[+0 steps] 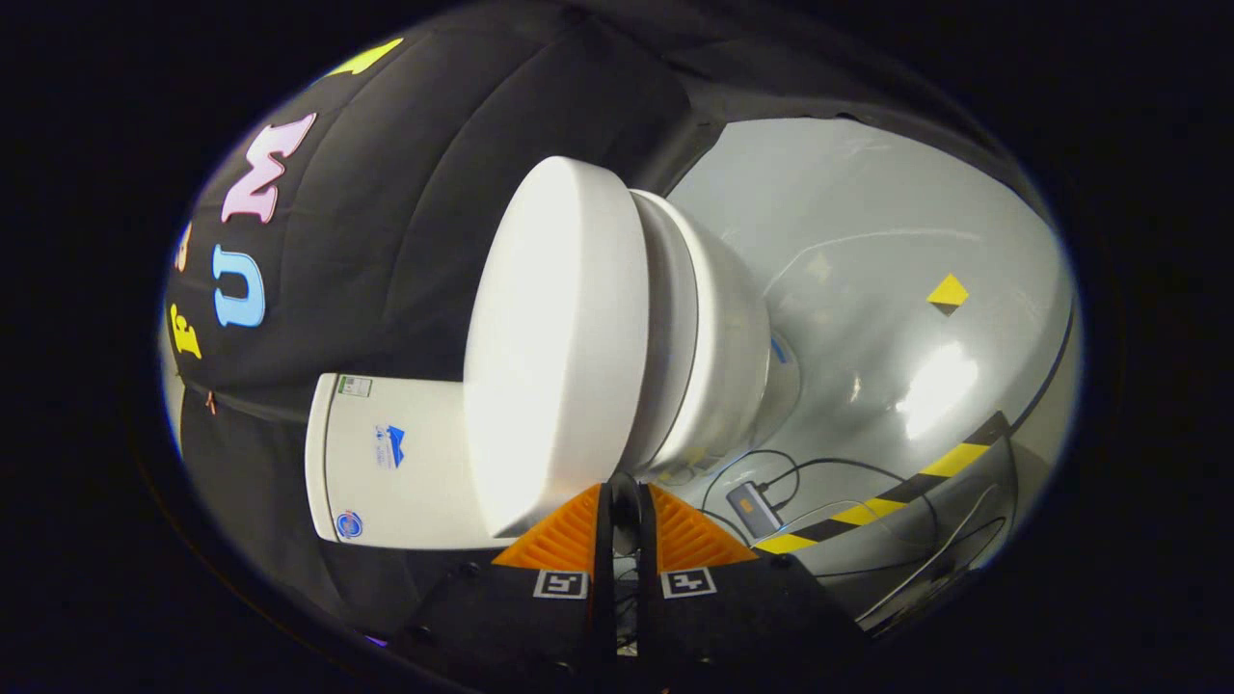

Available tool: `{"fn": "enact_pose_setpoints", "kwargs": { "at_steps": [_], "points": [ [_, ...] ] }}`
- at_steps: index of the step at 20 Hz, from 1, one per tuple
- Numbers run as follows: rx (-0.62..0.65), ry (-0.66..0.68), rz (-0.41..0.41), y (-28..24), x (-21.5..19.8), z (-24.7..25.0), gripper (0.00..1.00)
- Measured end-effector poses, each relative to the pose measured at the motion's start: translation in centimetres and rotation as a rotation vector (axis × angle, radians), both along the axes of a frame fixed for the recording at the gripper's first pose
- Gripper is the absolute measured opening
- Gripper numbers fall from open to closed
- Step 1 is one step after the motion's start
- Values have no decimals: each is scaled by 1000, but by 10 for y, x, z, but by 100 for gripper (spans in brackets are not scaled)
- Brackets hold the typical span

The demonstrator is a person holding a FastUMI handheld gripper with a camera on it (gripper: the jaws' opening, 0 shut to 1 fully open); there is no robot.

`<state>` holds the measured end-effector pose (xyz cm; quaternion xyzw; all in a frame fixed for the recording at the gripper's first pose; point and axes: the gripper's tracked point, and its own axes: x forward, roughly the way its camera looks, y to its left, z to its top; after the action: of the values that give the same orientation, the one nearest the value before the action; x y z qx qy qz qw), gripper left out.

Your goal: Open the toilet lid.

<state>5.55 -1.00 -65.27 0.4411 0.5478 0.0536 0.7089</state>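
Observation:
A white toilet appears turned on its side because the gripper is rolled. Its lid (559, 337) lies flat against the seat and bowl (723, 357), with the tank (386, 463) behind it against the black cloth wall. My gripper (622, 492) is shut with nothing held. Its two fingers are pressed close together, and their tips sit right at the lid's front rim, near the seam between lid and seat. Whether the tips touch the rim is unclear.
A glossy grey floor (868, 270) spreads beyond the bowl. It carries a yellow diamond marker (948, 292) and a yellow-and-black striped tape (868, 511). A small grey box (752, 506) with thin cables lies on the floor near the toilet's base.

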Motion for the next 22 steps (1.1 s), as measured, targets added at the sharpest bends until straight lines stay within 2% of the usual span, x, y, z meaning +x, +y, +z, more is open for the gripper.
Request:
{"fn": "enact_pose_setpoints", "kwargs": {
  "at_steps": [4,7,18,22],
  "points": [
    [-17,-18,-28,0,7,26,11],
    [-58,-40,-19,4,13,49,8],
    [-328,-115,69,36,24,139,8],
    [-407,-134,69,53,27,164,8]
  ]
}}
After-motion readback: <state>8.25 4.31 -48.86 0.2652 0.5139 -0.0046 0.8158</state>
